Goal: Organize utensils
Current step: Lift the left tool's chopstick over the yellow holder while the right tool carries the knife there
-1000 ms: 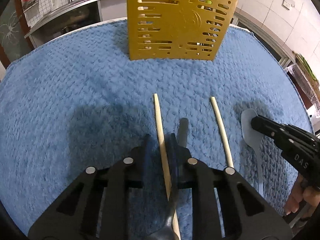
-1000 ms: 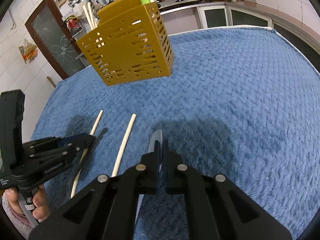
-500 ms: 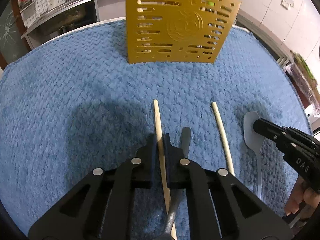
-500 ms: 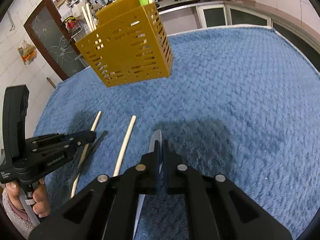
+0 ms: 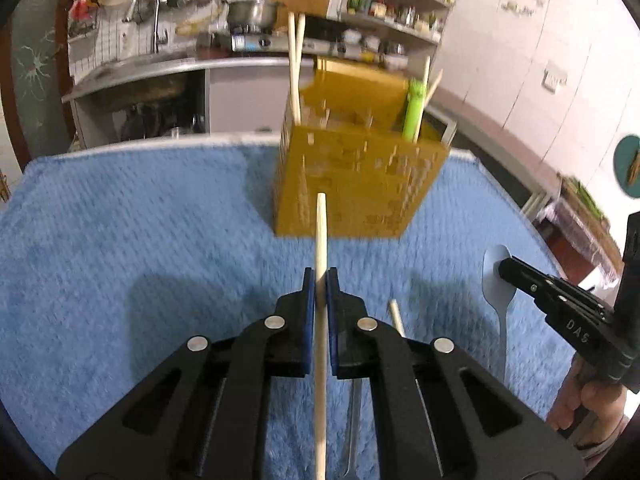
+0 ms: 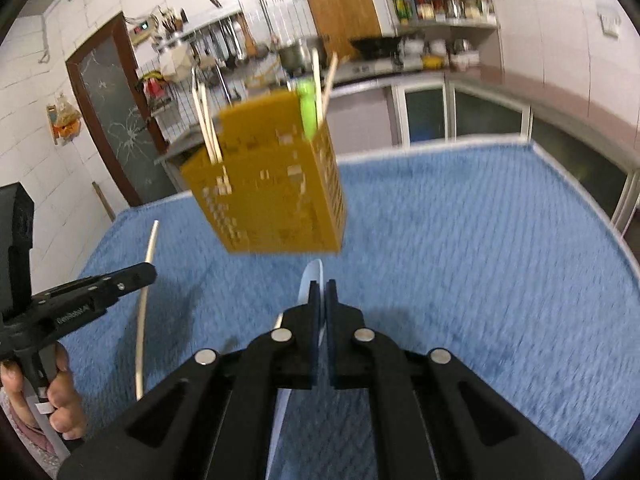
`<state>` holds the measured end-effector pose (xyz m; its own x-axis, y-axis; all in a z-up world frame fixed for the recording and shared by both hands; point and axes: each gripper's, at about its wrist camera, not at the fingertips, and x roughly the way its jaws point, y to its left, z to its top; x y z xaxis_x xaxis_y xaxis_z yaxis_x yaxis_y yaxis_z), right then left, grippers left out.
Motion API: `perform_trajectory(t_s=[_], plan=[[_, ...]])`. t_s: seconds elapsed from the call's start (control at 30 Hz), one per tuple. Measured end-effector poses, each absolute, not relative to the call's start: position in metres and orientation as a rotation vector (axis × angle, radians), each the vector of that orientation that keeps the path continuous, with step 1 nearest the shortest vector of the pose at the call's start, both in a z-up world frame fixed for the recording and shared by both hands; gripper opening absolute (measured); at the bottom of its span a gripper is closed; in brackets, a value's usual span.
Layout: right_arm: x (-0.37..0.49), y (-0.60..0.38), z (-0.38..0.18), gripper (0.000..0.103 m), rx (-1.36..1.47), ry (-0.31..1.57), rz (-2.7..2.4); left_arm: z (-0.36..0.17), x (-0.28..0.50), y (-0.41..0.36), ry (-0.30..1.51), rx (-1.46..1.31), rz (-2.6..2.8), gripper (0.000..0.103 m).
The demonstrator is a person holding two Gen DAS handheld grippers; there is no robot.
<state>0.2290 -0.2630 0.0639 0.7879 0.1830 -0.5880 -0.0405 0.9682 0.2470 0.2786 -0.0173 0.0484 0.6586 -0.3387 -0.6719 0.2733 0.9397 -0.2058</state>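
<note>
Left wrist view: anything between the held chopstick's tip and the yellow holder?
Nothing: only bare blue mat between chopstick and holder; the right wrist view agrees.

place: home kitchen — sink tap (image 5: 158,20) | pot (image 5: 250,12) | condiment shelf (image 5: 396,10)

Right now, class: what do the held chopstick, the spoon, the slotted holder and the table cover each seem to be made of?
Chopstick: pale, matt, plain stick, probably wood or bamboo.
Spoon: light grey-blue, smooth, likely plastic; metal is possible.
Holder: mustard yellow, thin punched walls, apparently plastic.
Table cover: blue, fluffy woven ridges, a textile like towelling.
</note>
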Motion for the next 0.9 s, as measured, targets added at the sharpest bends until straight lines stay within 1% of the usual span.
perform_trajectory(t_s=[0.3, 0.5, 0.63, 0.8, 0.9], plan=[[0.249, -0.261, 0.132, 0.003, 0.158, 0.408, 0.085, 0.122, 0.287, -0.017, 0.569, -0.137, -0.388, 0.004], [0.278, -0.26, 0.174, 0.003, 0.118, 0.24, 0.045, 0.167, 0.316, -0.024, 0.416, -0.177, -0.397, 0.004], [0.303, -0.257, 0.19, 0.003, 0.088, 0.147, 0.008, 0.193, 0.34, -0.037, 0.282, -0.151, -0.401, 0.004], [0.33, -0.244, 0.196, 0.003, 0.01, 0.03, -0.057, 0.201, 0.368, -0.049, 0.15, -0.123, -0.37, 0.004], [0.343, -0.238, 0.194, 0.003, -0.03, -0.023, -0.086, 0.194, 0.383, -0.059, 0.093, -0.099, -0.339, 0.004]])
